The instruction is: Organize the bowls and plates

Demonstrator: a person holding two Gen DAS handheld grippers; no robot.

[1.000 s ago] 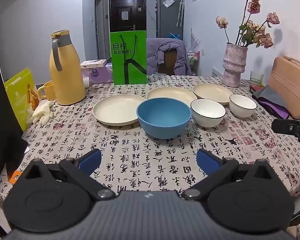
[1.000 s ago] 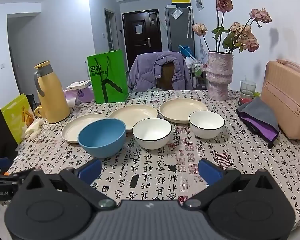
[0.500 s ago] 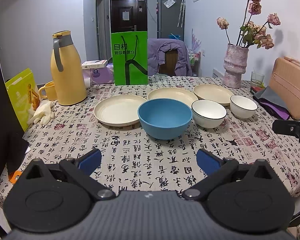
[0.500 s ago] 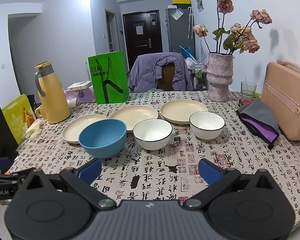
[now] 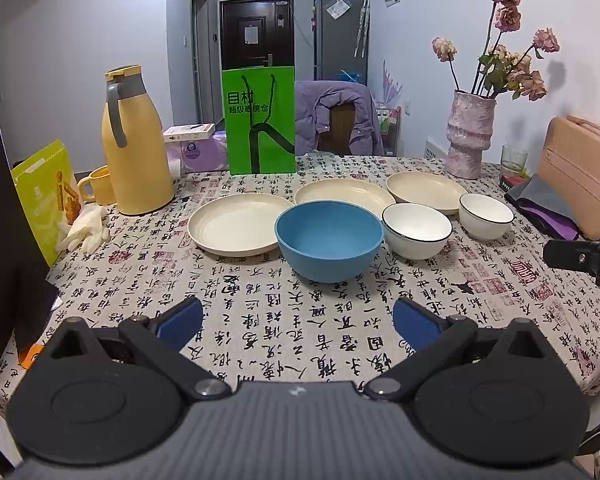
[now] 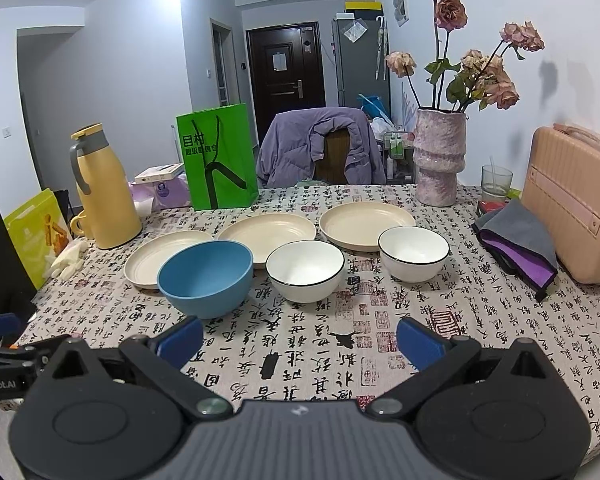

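- Blue bowl (image 5: 329, 239) sits nearest us on the patterned tablecloth (image 5: 260, 320), with two white bowls (image 6: 305, 276) to its right and three cream plates (image 5: 238, 220) in a row behind.
- We hold the left gripper (image 5: 298, 316) and the right gripper (image 6: 300, 338) low over the near edge, both spread wide and empty.
- Our concern: the dishes crowd together, some rims touching or overlapping, so a wide finger could knock a neighbour, and a rim-only pinch could let smooth crockery slip.

Three plates (image 5: 239, 222); three bowls (image 5: 329, 245)
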